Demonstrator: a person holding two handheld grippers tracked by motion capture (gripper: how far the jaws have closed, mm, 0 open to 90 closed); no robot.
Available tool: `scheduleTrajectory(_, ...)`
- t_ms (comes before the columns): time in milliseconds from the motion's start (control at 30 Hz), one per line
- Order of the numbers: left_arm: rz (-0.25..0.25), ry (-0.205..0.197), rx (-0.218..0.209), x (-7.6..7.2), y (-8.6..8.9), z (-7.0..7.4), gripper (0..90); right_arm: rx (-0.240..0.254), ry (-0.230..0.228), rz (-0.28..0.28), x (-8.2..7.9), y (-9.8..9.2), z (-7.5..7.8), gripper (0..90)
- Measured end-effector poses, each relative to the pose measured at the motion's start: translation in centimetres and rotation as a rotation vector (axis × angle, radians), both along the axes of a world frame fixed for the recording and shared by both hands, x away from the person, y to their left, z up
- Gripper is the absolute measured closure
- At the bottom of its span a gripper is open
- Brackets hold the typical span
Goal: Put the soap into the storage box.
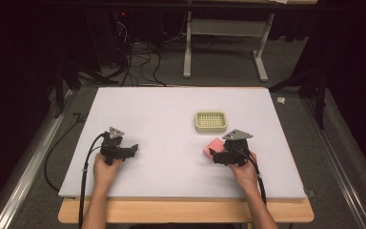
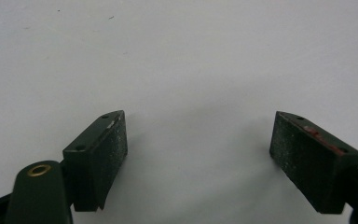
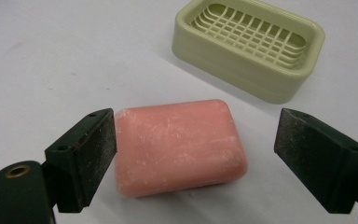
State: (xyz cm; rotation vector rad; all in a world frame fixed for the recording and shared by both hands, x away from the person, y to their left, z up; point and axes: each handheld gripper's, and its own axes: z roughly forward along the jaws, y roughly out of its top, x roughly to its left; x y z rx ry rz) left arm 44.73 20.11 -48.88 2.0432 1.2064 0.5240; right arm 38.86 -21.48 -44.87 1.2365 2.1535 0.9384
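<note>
My right gripper point(image 3: 193, 154) has its jaws spread wide around the pink, rounded rectangular bar of soap point(image 3: 179, 145), which lies flat on the table. The left-hand jaw in the right gripper view sits right against one short end of the bar, though I cannot tell whether it truly touches; the other jaw stands clear of the far end. In the high view the soap point(image 1: 213, 144) lies near the table's right-centre, just in front of my right gripper point(image 1: 214, 153).

Just beyond the soap stands the pale green, rectangular plastic soap dish with a grid bottom point(image 3: 251, 44), near the bar but apart from it; nothing lies in it. Nothing stands between the soap and the dish point(image 1: 211, 121).

My left gripper point(image 2: 198, 154) rests well apart to the left, its jaws wide open over bare surface, holding nothing. In the high view it point(image 1: 134, 149) points toward the table's middle.

The work surface is a pale lilac-grey sheet point(image 1: 171, 119) laid over a light wooden tabletop point(image 1: 186, 212). Around it the room is dark, with grey carpet, black cables point(image 1: 138, 62) on the floor behind, and the white legs of another table frame point(image 1: 188, 47) farther back.
</note>
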Motion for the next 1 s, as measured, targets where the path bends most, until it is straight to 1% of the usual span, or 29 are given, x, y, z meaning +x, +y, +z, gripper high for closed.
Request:
scheduleTrajectory(67, 0.0, 0.0, 0.0, 0.0, 0.0, 0.0, 19.3, -0.004, 0.007, 0.003, 0.3, 0.2, 0.0, 13.7)
scheduleTrajectory(133, 0.0, 0.0, 0.0, 0.0, 0.0, 0.0, 19.3, -0.008, 0.004, 0.011, 0.5, 0.2, -0.1, 13.7)
scheduleTrajectory(233, 0.0, 0.0, 0.0, 0.0, 0.0, 0.0, 19.3, -0.01, 0.019, 0.013, 0.9, 0.4, -0.2, 13.7)
scheduleTrajectory(367, 0.0, 0.0, 0.0, 0.0, 0.0, 0.0, 19.3, -0.011, 0.019, 0.023, 1.4, 0.4, -0.5, 13.6)
scheduleTrajectory(433, 0.0, 0.0, 0.0, 0.0, 0.0, 0.0, 19.3, -0.01, 0.033, 0.026, 1.5, 0.5, -0.8, 13.4)
scheduleTrajectory(500, 0.0, 0.0, 0.0, 0.0, 0.0, 0.0, 19.3, -0.001, 0.041, 0.033, 1.6, 0.5, -0.9, 13.2)
scheduleTrajectory(633, 0.0, 0.001, 0.0, 0.0, 0.0, 0.0, 19.3, -0.002, 0.04, 0.046, 1.7, 0.6, -1.0, 13.0)
scheduleTrajectory(733, 0.0, 0.0, 0.0, 0.0, 0.0, 0.0, 19.3, 0.011, 0.053, 0.057, 1.9, 0.7, -1.2, 12.7)
scheduleTrajectory(1000, 0.0, 0.0, 0.0, 0.0, 0.0, 0.0, 19.3, 0.005, 0.08, 0.064, 2.2, 0.9, -1.7, 12.6)
